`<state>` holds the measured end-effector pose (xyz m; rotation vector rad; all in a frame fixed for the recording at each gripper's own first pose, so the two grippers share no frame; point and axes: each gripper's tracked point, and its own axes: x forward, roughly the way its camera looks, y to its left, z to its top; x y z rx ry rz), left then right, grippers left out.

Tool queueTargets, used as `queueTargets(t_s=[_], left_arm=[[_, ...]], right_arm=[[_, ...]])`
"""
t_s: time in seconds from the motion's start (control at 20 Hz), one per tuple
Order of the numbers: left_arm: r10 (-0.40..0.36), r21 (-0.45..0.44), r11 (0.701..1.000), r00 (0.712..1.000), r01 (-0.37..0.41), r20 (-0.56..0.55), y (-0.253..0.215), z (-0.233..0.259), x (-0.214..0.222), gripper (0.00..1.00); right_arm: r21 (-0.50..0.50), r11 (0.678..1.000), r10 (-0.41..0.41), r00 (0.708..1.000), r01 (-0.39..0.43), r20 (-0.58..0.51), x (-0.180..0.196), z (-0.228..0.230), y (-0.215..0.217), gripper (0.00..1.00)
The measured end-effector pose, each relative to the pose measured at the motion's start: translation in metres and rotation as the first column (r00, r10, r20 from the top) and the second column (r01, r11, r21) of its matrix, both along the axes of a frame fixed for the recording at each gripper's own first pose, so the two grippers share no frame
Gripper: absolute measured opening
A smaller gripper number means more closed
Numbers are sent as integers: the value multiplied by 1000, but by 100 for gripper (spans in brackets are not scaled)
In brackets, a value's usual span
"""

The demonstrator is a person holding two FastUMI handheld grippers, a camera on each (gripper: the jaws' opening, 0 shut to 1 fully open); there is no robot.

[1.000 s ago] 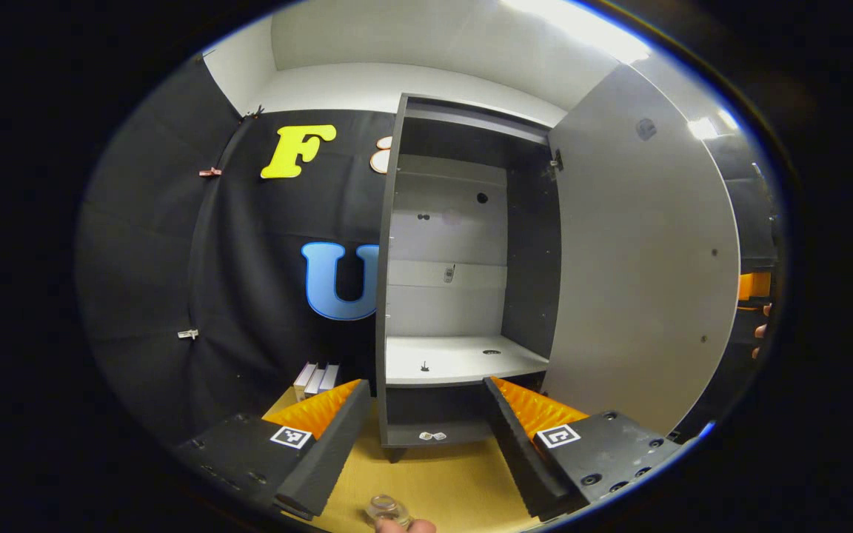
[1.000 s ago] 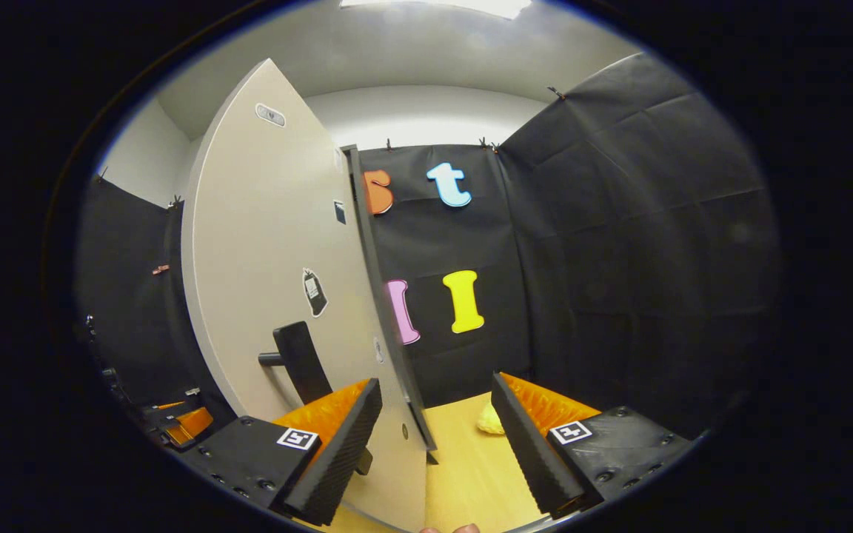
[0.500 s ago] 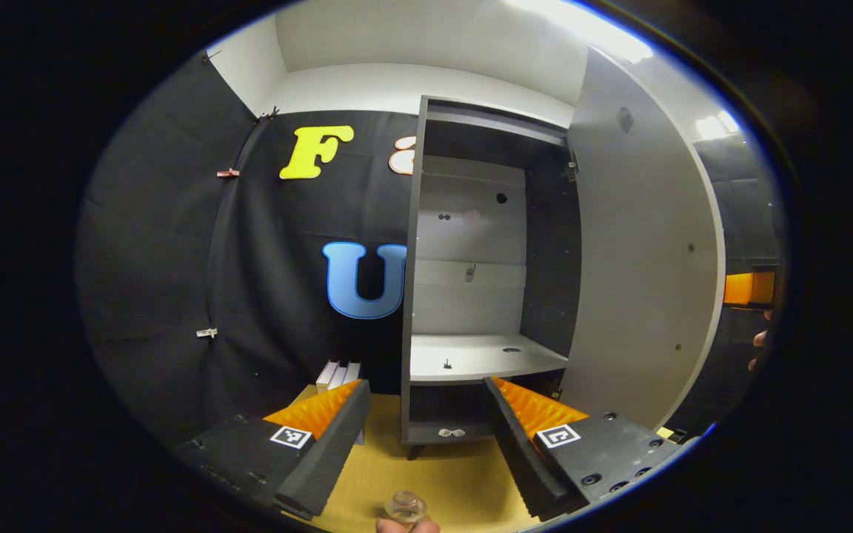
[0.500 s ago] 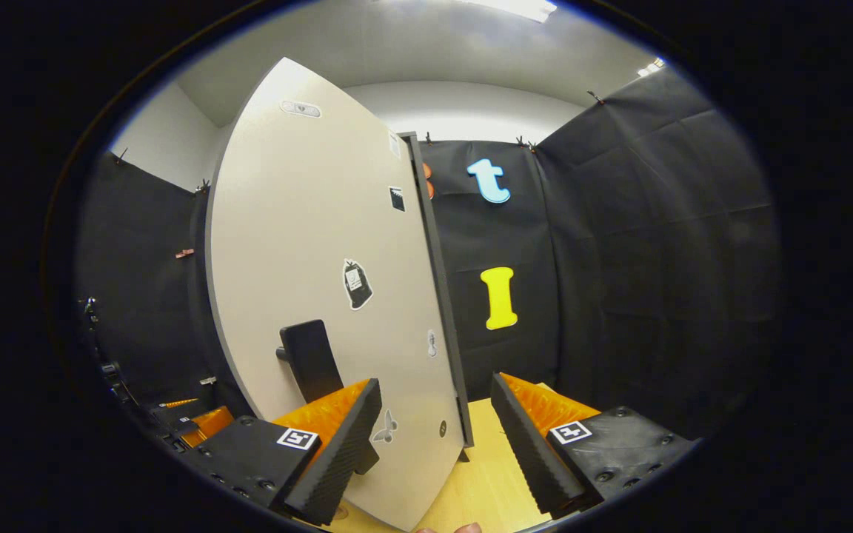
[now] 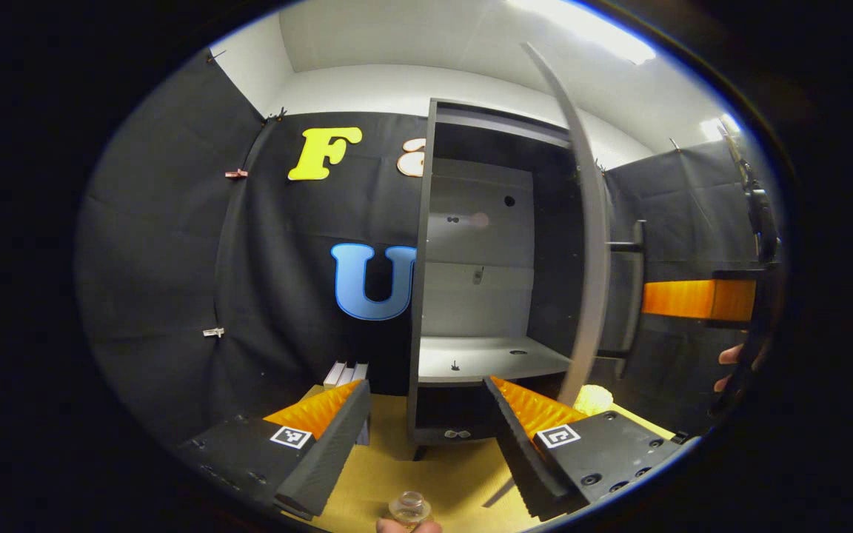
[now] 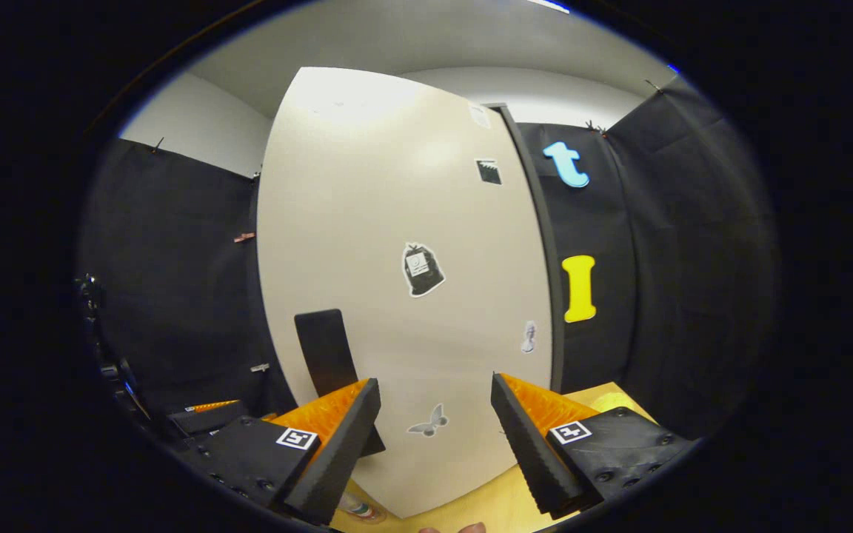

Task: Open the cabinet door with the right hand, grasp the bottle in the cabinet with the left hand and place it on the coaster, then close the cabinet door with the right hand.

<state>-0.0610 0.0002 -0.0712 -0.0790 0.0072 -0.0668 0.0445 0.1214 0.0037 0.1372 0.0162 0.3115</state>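
A: Item, bottle [image 5: 409,508]?
B: Clear, small, round-shouldered with a narrow open neck; stands upright on the yellow counter [image 5: 441,477] at the bottom edge of the left gripper view, in front of the cabinet [image 5: 471,274]. Coaster under it: cannot tell.

A: Cabinet door [image 6: 404,281]?
B: Pale panel, dark handle [image 6: 323,355], several stickers; partly open, seen edge-on in the left gripper view.

A: Grippers?
B: Left gripper [image 5: 426,437]: jaws apart, holding nothing. Right gripper [image 6: 434,437]: jaws apart, empty, facing the door's front.
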Motion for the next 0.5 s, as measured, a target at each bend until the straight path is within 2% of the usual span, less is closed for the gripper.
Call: queueTargets(t_s=[0.2,0.45,0.5], left_arm=[[17,-2,1000,1000,-17,-6,0,-1,4,95],[29,17,999,1000,-29,12,-15,11,15,95],[32,18,999,999,-33,16,-19,13,18,92]], right_arm=[[-14,999,31,1000,-31,6,0,-4,9,98],[-8,1000,-19,999,20,26,6,5,-21,98],[-14,999,-31,999,31,34,9,7,-29,98]])
